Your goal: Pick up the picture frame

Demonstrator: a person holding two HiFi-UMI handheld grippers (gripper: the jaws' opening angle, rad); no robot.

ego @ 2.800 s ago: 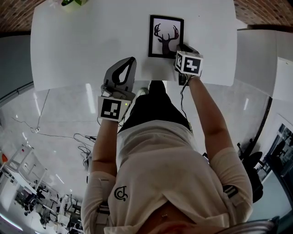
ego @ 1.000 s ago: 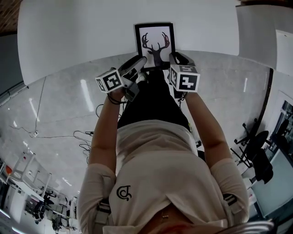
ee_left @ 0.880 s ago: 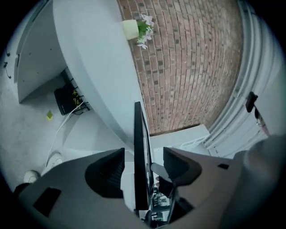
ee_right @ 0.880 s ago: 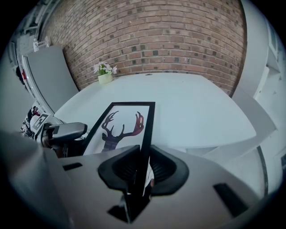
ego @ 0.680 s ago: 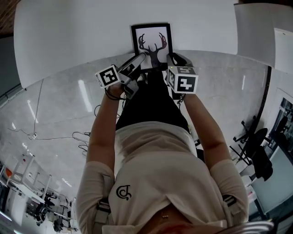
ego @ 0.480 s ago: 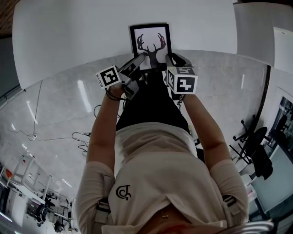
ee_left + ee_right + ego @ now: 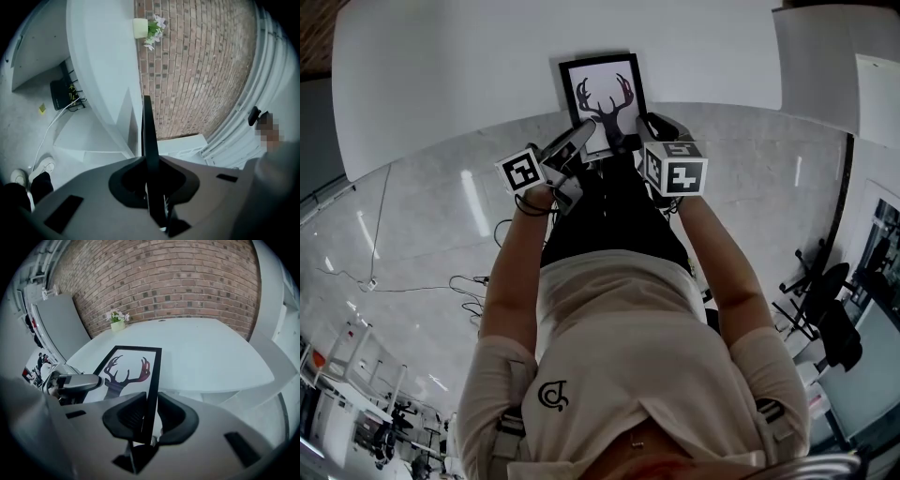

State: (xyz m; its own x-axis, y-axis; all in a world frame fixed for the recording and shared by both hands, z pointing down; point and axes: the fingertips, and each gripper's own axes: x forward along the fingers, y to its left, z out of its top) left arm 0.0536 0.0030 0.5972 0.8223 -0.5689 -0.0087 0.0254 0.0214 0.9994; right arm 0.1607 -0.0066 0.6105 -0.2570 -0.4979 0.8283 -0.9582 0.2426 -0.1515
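The picture frame (image 7: 602,94), black-edged with a dark antlered deer print, lies at the white table's (image 7: 441,66) near edge, its lower end past the edge. My left gripper (image 7: 584,134) holds its lower left corner. In the left gripper view the frame's thin dark edge (image 7: 146,131) stands between the jaws of my left gripper (image 7: 150,161), which are closing onto it. My right gripper (image 7: 639,127) grips the lower right side. In the right gripper view the frame (image 7: 126,369) runs between the pads of my right gripper (image 7: 151,404).
A small potted plant (image 7: 117,324) (image 7: 140,27) stands at the table's far edge by the brick wall (image 7: 178,282). Another white table (image 7: 834,56) is to the right. Cables (image 7: 478,281) lie on the shiny floor. The person's legs are just below the frame.
The frame slid from further in on the table to overhang its near edge. My left gripper came up to its lower left corner and closed on it; the frame now sits slightly turned.
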